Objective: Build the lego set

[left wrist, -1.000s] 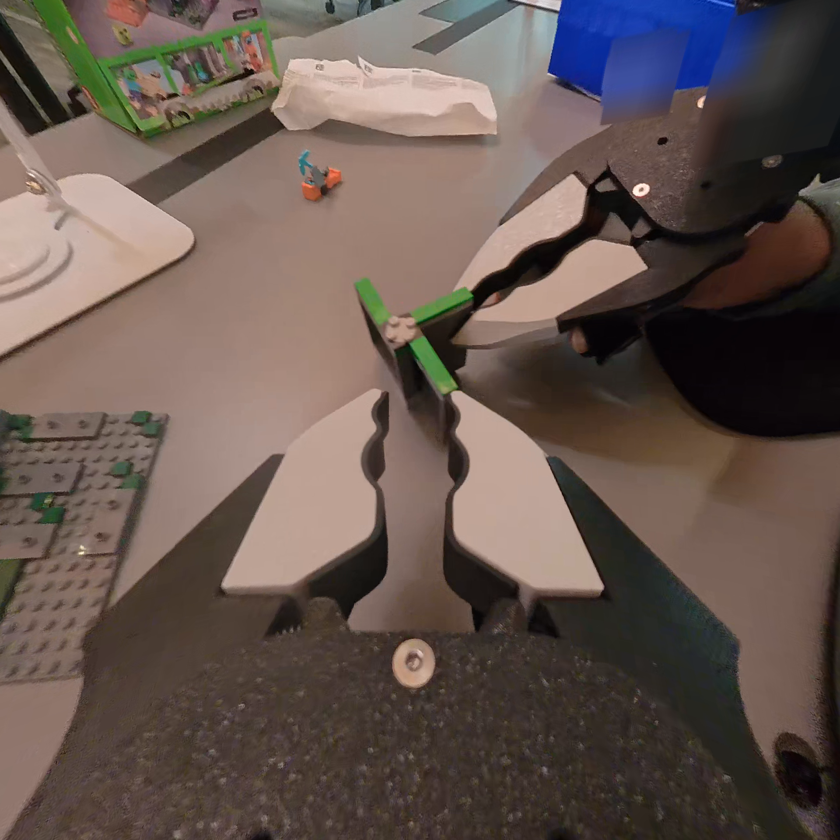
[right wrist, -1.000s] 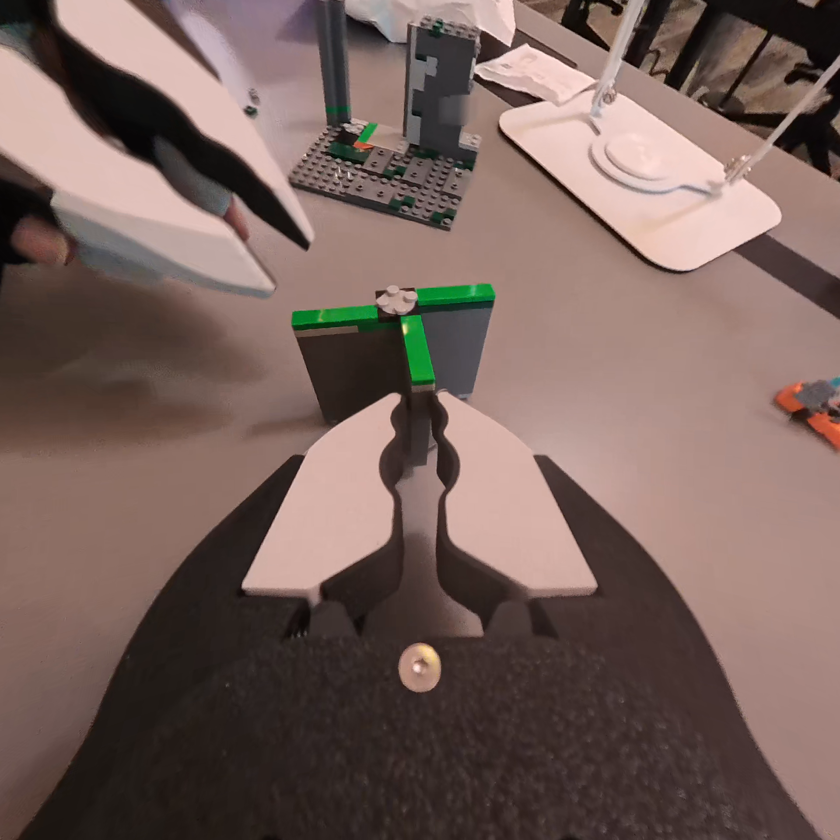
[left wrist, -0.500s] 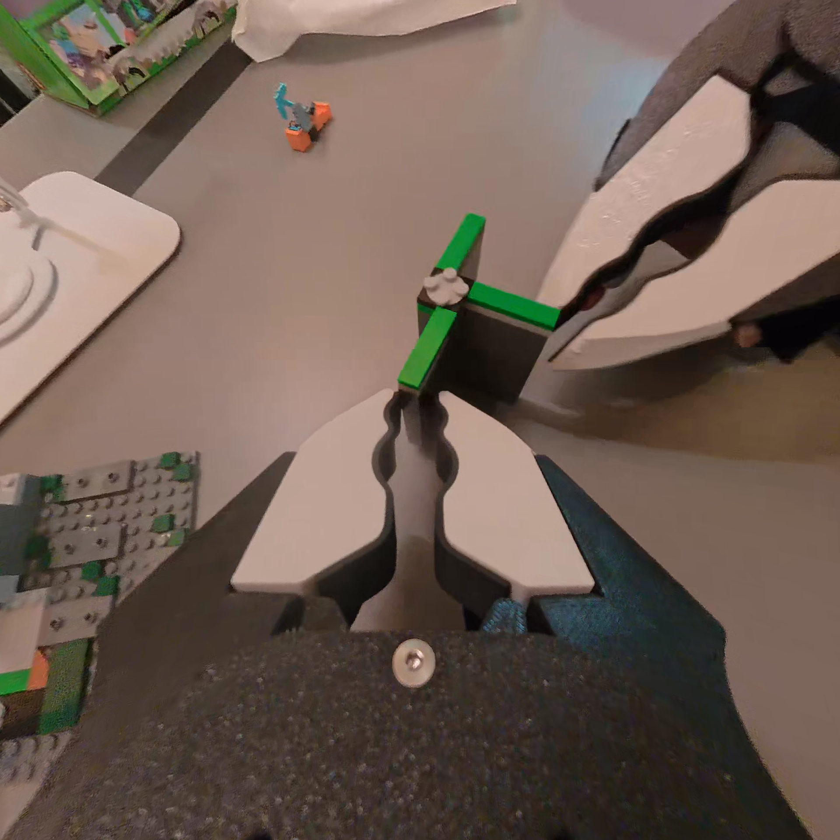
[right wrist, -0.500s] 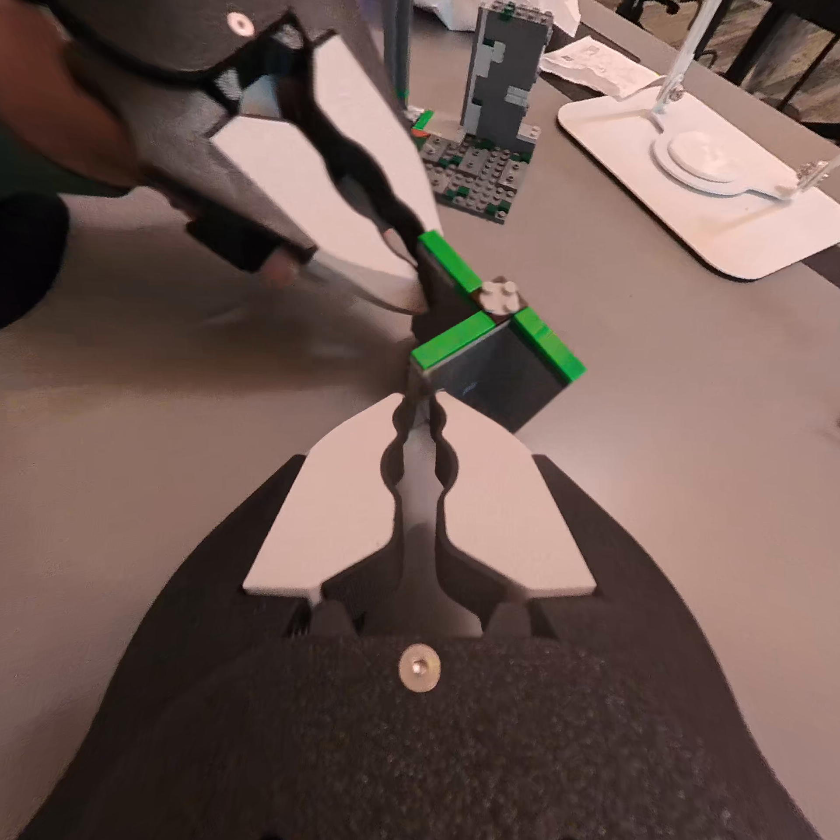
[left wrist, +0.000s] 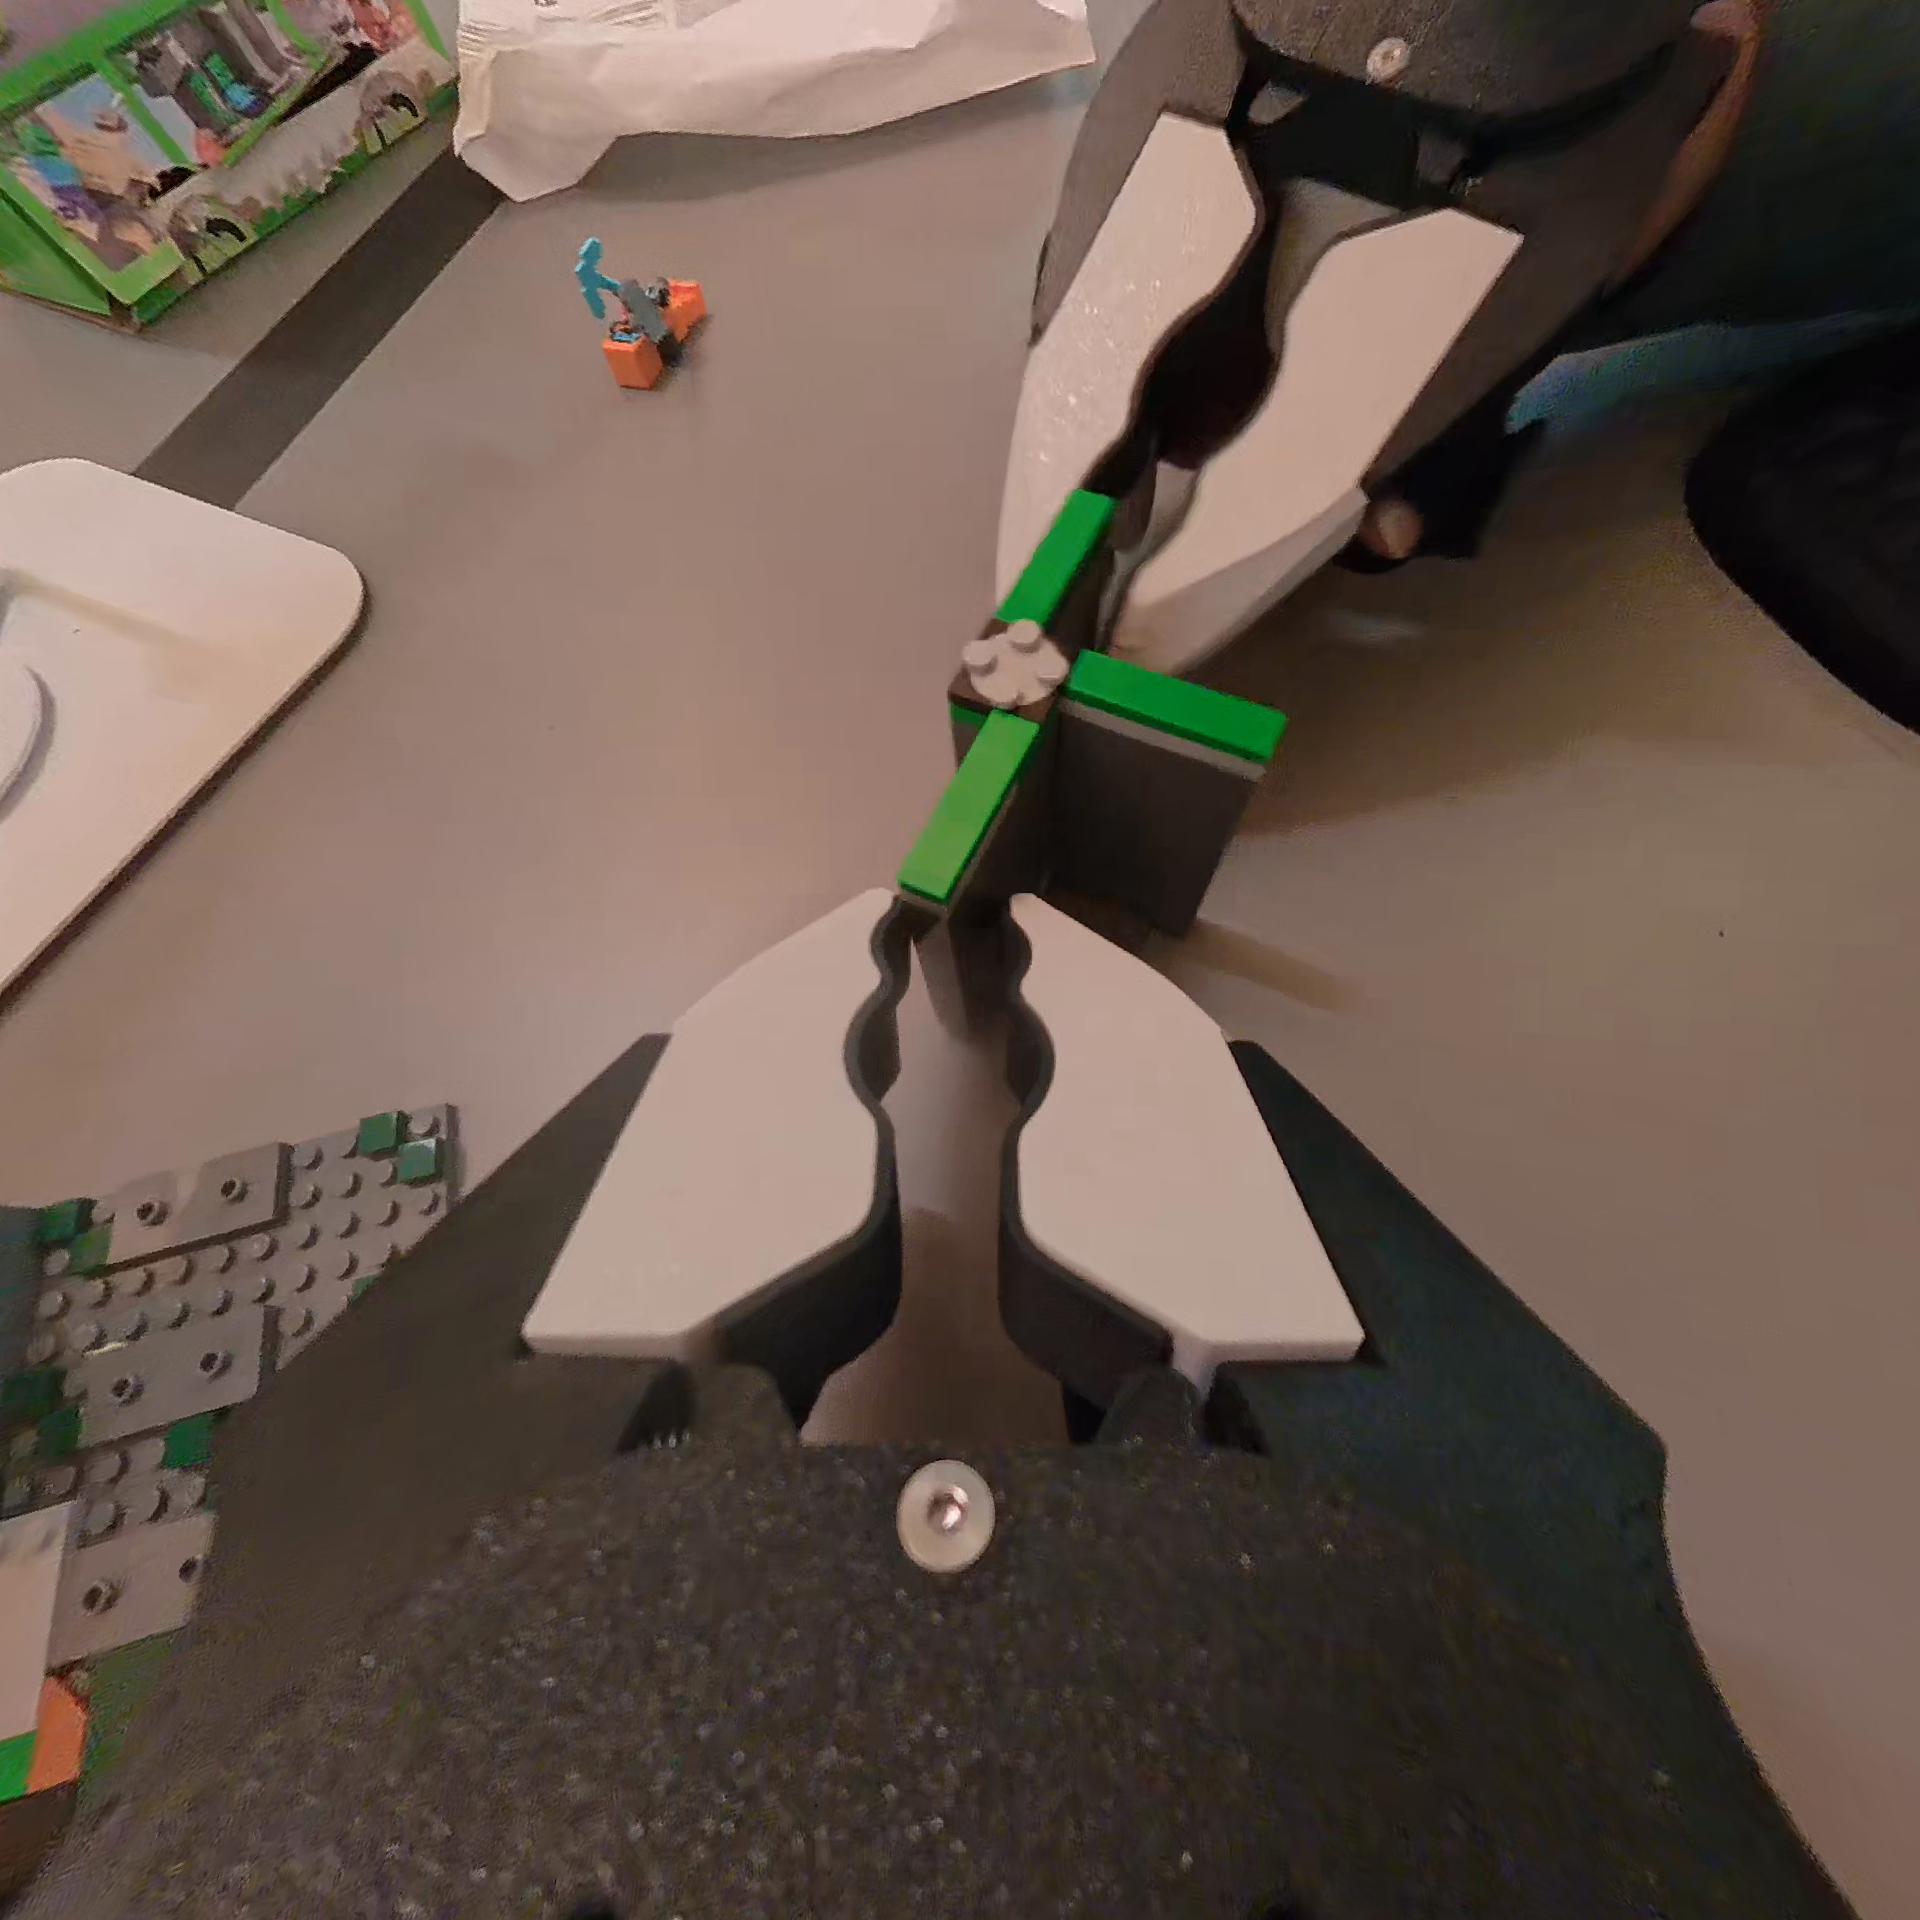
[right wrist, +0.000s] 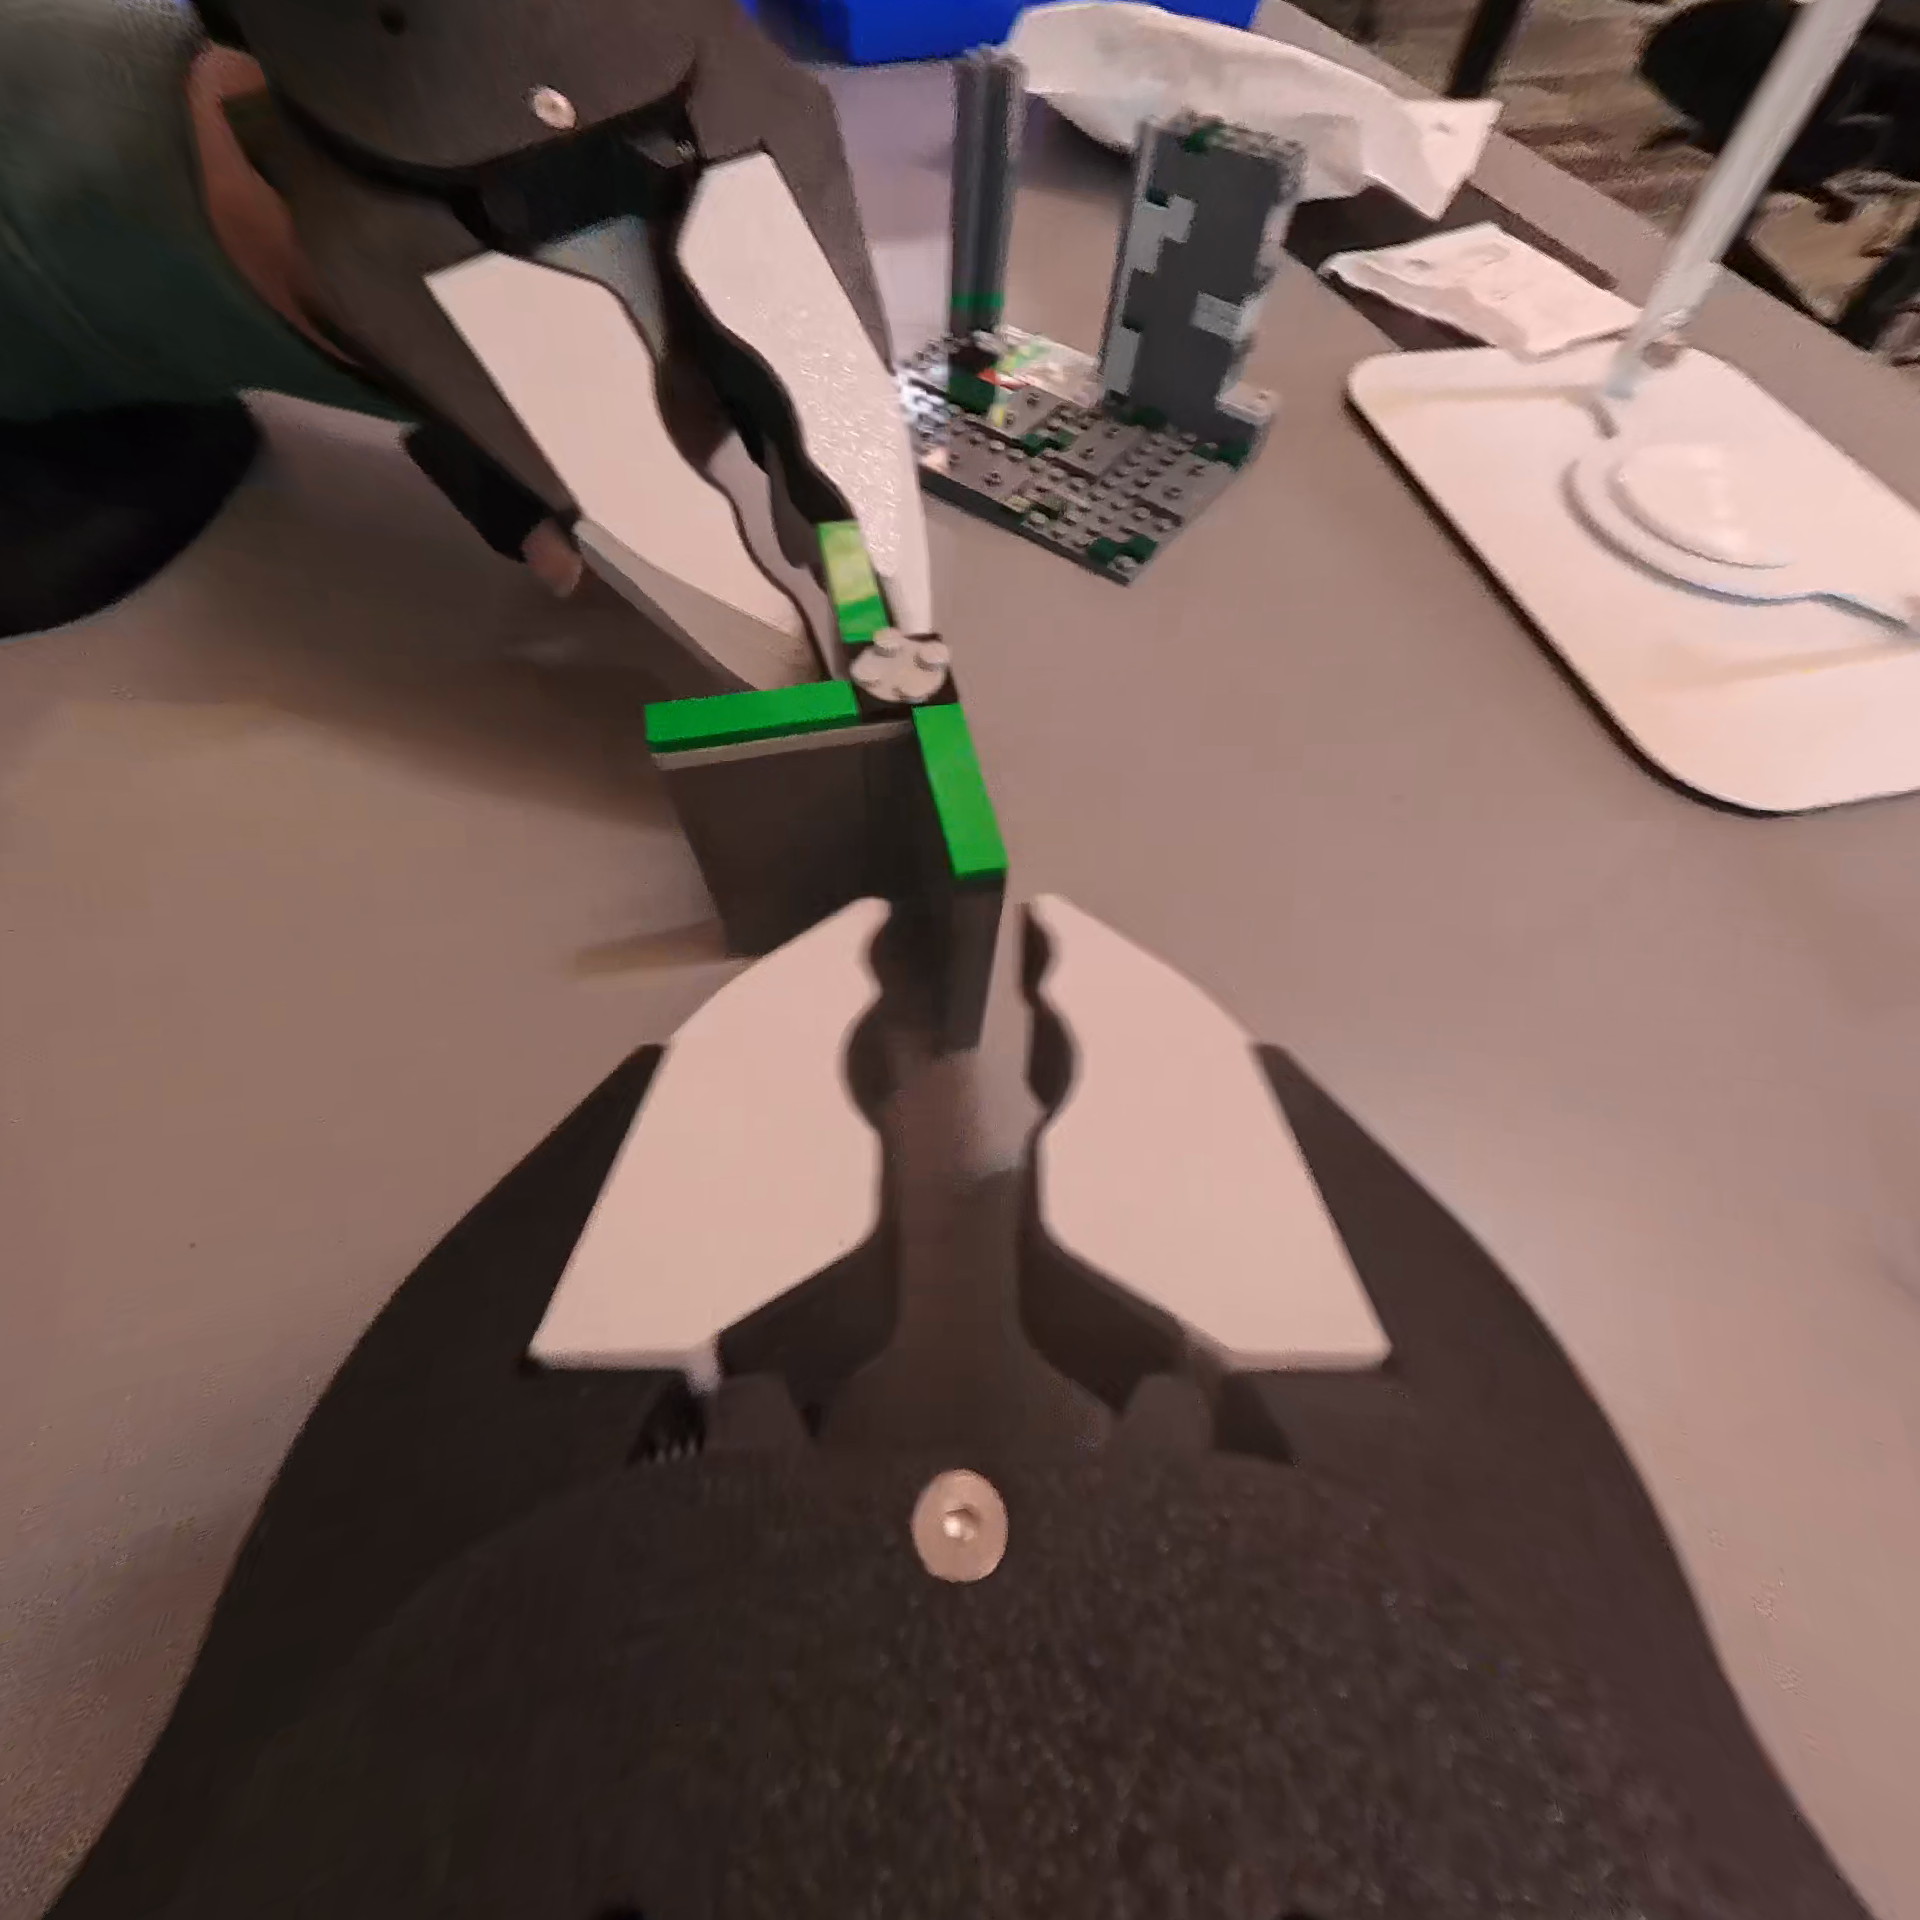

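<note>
Dark-grey three-winged lego wall piece with green top strips [left wrist: 1091,769] stands on the grey table [left wrist: 623,644]; left gripper [left wrist: 951,914] pinches one wing, likely steadying it, right gripper [right wrist: 956,920] looks loosened around the opposite wing.

The three-winged wall piece [left wrist: 1122,769] stands on the table [left wrist: 623,644] between both claws.
</note>
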Tool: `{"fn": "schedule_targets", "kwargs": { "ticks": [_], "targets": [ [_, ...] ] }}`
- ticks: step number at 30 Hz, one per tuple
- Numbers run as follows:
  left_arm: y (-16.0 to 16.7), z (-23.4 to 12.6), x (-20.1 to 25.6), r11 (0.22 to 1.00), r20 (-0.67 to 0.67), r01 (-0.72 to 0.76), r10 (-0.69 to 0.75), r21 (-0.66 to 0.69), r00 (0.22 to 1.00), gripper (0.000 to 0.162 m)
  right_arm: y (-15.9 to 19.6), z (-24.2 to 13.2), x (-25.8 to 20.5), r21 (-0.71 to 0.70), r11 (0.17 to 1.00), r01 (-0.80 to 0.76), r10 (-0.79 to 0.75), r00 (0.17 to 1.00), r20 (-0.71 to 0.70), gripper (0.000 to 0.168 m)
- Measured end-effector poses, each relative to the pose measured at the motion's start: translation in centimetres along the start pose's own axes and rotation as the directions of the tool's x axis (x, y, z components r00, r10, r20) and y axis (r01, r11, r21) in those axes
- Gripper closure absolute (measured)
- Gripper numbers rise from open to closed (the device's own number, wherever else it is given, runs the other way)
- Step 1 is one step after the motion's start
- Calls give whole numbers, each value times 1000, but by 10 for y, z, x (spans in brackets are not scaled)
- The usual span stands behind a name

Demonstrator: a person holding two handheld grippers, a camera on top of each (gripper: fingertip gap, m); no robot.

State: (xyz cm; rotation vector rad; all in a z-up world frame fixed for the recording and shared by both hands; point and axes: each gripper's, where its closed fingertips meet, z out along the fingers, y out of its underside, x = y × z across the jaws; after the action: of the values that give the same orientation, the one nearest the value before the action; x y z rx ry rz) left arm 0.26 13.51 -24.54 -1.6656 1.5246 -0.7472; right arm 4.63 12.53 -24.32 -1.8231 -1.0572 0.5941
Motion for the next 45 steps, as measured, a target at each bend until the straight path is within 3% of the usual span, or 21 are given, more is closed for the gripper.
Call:
{"fn": "schedule_targets", "kwargs": {
  "ticks": [1, 7, 10, 21, 26, 30, 35, 36, 38, 45],
  "targets": [
    [0, 0, -1, 1000, 1, 4, -4, -1, 1000, 147, -2, 0, 0, 11, 1000, 0, -1, 1000, 25, 159],
    [-22, 5, -20, 999, -26, 16, -15, 34, 1000, 150, -16, -8, 27, -10, 1000, 21, -20, 996, 83, 160],
    [-32, 11, -31, 999, -49, 38, -36, 28, 998, 150, -19, -10, 45, -40, 999, -35, 40, 989, 141, 159],
    [-9, 25, -42, 998, -55, 53, -55, -25, 997, 148, 12, 13, 57, -114, 990, -78, 94, 985, 144, 157],
    [-17, 8, -43, 998, -27, 63, -63, 15, 998, 139, 4, 0, 61, -87, 993, -85, 95, 989, 118, 140],
    [-31, -27, -51, 992, 96, 36, -48, 119, 994, 142, -13, -26, 70, -2, 998, -63, 63, 998, 16, 131],
    [-59, -69, -65, 965, 270, -12, -61, 261, 961, 162, -47, -54, 81, 129, 991, 46, -17, 975, -220, 132],
    [-65, -75, -67, 959, 294, -23, -63, 281, 954, 162, -56, -59, 86, 153, 984, 86, -40, 958, -285, 137],
    [-76, -84, -71, 949, 337, -38, -74, 313, 938, 162, -73, -72, 98, 167, 967, 194, -103, 893, -438, 168],
    [-86, -94, -80, 937, 443, -89, -75, 338, 893, 162, -113, -85, 149, 82, 929, 361, -256, 787, -562, 168]
  ]
}}
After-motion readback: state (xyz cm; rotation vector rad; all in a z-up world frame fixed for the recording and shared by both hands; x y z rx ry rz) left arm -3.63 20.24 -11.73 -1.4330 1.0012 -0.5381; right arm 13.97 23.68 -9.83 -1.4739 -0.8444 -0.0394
